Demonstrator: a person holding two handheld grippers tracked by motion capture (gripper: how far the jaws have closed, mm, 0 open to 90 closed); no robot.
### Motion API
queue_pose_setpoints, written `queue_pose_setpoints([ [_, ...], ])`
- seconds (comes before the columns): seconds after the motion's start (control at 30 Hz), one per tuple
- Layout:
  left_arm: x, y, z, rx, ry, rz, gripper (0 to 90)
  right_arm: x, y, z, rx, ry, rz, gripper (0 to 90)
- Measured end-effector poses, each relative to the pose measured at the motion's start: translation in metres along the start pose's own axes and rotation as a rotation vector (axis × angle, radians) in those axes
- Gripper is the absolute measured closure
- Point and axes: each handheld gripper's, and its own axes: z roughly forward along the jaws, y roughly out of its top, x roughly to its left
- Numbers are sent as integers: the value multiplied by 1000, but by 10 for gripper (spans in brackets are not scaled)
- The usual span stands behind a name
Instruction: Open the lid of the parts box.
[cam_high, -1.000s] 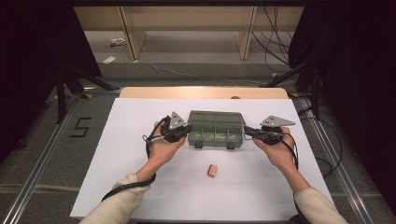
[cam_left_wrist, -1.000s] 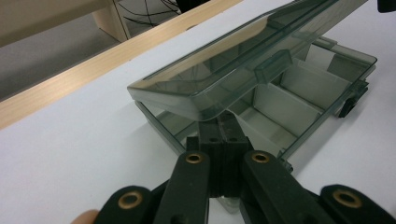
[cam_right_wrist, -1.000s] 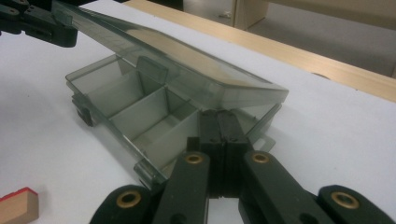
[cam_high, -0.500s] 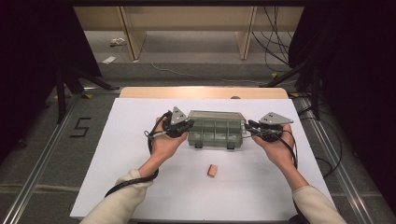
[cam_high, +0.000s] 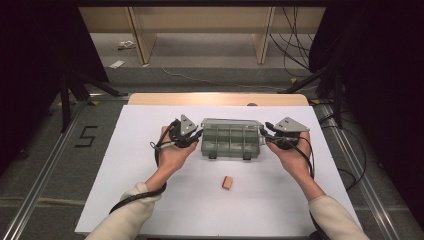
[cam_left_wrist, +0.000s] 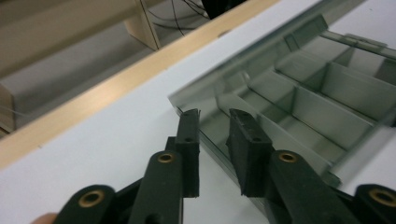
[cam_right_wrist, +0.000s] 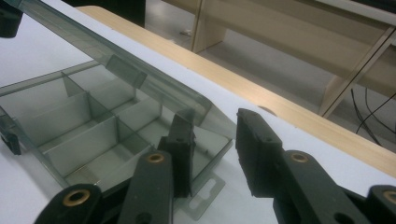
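Organizer box (cam_high: 231, 138) lid now raised; both grippers' jaws just opened.

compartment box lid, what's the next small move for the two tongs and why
Probably swing the lid further back. Both tongs, left and right, have just been opening at the ends of the compartment box, and the lid stands half raised over empty compartments, with a small tan block waiting on the table.

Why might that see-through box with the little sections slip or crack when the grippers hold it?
The compartment box looks like thin, hard, glossy plastic, so probably light, stiff and slippery. Its raised lid seems hinged and may flop if tilted.
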Motion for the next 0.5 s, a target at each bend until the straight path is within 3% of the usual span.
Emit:
queue_pose_setpoints([
  [0.1, 0, 7, 3, -31, 14, 52, 713, 0, 1, 0, -10, -10, -3, 700],
  [0.27, -1, 12, 7, -60, 42, 92, 753, -1, 3, 2, -26, -27, -6, 733],
  [0.5, 2, 16, 11, -92, 72, 95, 808, -2, 7, 6, -55, -46, 1, 792],
])
